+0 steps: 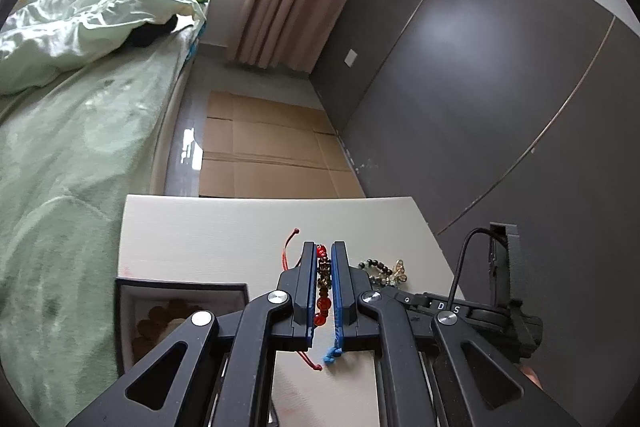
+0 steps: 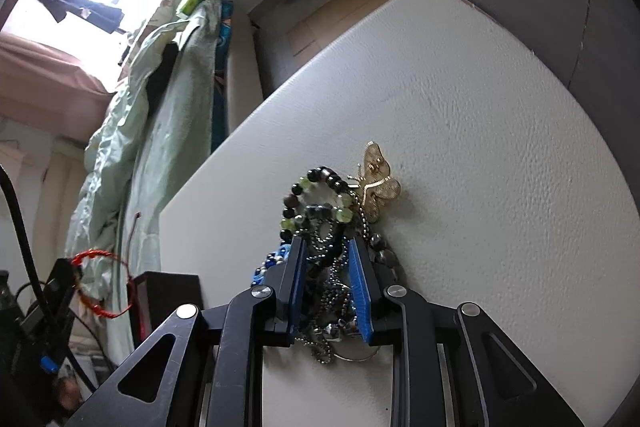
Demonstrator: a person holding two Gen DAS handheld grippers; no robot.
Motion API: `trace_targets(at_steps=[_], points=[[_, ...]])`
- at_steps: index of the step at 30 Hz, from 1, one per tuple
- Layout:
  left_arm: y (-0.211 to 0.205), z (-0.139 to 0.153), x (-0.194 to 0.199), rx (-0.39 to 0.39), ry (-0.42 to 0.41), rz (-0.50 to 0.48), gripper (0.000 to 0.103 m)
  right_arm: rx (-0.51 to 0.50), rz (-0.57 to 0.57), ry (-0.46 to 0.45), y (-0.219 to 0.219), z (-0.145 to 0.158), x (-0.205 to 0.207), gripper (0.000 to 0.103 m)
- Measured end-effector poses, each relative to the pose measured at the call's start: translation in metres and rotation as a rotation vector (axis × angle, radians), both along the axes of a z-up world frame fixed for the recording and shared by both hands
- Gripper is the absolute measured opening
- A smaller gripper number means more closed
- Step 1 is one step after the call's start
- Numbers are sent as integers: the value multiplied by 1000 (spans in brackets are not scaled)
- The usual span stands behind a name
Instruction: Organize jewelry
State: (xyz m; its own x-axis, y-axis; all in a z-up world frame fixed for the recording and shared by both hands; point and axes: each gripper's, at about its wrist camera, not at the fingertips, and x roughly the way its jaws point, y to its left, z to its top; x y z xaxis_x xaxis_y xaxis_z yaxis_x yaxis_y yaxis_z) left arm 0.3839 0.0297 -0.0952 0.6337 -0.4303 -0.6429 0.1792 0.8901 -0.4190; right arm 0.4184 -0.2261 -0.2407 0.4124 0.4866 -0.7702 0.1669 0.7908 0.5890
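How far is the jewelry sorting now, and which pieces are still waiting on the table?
Done: hard to judge; the open box at the table's left seems to hold brownish items, unclear which. In hand: the left tongs grip the red bead bracelet; the right tongs straddle a tangled pile of chains and beads. Left: that pile, the green and black bead bracelet and the gold butterfly piece remain on the table.

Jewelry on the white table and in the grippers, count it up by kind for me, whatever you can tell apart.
Red bead bracelet on red cord, in the left gripper: 1
Gold butterfly pendant: 1
Green and black bead bracelet: 1
Tangled pile of ball chains and beads between the right gripper's fingers: 1 pile, pieces cannot be told apart
Total: 4
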Motion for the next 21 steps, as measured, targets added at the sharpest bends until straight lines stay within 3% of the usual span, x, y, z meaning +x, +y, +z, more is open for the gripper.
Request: trace_targets(at_steps=[3,7,9,21], points=[[6,1,-4,-3,-2,6,7,-7,-1,-6,1,0,1,25],[13,0,-10,1,0,12,7,-20,-10,-7,0,-3,3,11],[17,1,-13,2,2,15,7,-2,-15,-11,-2,-4,3,10],[40,-7,-17,23,43,39,7,75,34,-222,10,49,-17,10]])
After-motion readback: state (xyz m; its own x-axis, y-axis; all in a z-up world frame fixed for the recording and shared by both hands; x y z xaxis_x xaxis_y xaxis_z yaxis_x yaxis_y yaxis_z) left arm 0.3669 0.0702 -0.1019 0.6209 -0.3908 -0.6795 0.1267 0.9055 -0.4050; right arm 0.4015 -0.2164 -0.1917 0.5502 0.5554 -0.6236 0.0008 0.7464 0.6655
